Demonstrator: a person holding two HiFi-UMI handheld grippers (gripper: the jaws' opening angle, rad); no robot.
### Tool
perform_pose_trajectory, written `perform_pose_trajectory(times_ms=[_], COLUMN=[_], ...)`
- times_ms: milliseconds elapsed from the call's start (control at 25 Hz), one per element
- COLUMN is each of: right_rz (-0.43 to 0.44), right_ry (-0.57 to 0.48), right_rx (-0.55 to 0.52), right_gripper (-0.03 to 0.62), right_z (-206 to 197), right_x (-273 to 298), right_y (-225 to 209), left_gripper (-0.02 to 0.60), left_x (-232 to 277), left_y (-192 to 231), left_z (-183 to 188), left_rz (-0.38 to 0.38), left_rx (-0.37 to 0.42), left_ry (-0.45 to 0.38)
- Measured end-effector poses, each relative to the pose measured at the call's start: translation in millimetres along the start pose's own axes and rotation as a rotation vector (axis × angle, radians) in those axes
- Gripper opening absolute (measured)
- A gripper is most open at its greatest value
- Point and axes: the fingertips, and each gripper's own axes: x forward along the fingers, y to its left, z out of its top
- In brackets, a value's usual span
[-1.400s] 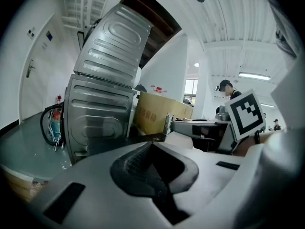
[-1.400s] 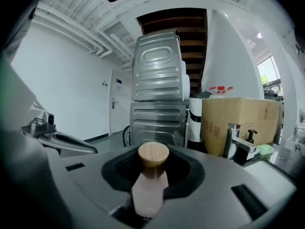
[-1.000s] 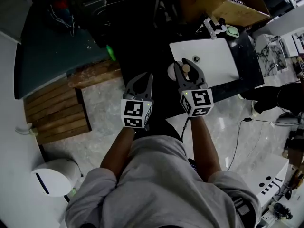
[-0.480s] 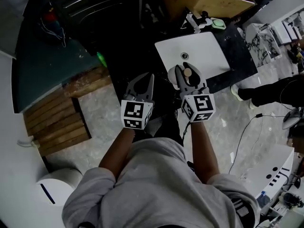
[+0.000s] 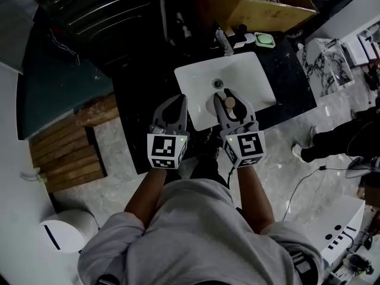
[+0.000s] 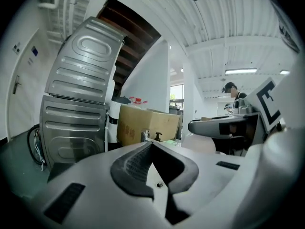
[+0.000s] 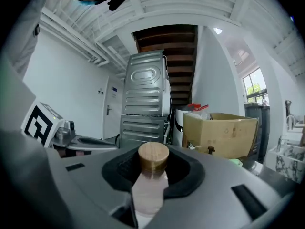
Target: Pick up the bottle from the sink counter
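Observation:
A pale bottle with a round wooden cap stands upright between the jaws of my right gripper, which is shut on its neck. In the head view the right gripper holds the bottle above the front part of the white sink basin. My left gripper hangs beside it to the left, over the dark counter at the basin's front left corner. Its jaws meet at the tips in the left gripper view with nothing in them.
A faucet and a green soap dish sit behind the basin, with a cardboard box beyond. A ribbed metal machine stands at the back left. Wooden slats and a white bin are on the floor at left; a person's legs at right.
Both grippers have travelled together toward the sink and now hang over its front edge. The bottle has stayed in the right gripper; the left gripper has stayed shut and empty.

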Motion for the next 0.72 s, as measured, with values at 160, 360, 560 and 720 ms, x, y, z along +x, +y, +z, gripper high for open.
perform_pose_trajectory(times_ms=[160, 360, 560, 720], right_rz=[0.059, 0.153, 0.195, 0.196], right_ry=[-0.013, -0.050, -0.066, -0.086], right_rx=[-0.026, -0.026, -0.013, 0.000], right_gripper=[0.120, 0.120, 0.120, 0.120], right_z=[11.8, 19.1, 19.2, 25.5], right_x=[0.7, 1.8, 6.0, 9.4], right_y=[-33.0, -63.9, -82.1, -84.5], left_gripper=[0.012, 0.012, 0.012, 0.012], left_x=[27.2, 47.9, 60.1, 60.3], left_y=[-15.9, -29.1, -43.8, -41.8], left_z=[10.2, 28.1, 35.8, 44.0], left_rz=[0.080, 0.215, 0.263, 0.266], left_rx=[-0.001, -0.056, -0.026, -0.006], left_ry=[-0.009, -0.043, -0.043, -0.044])
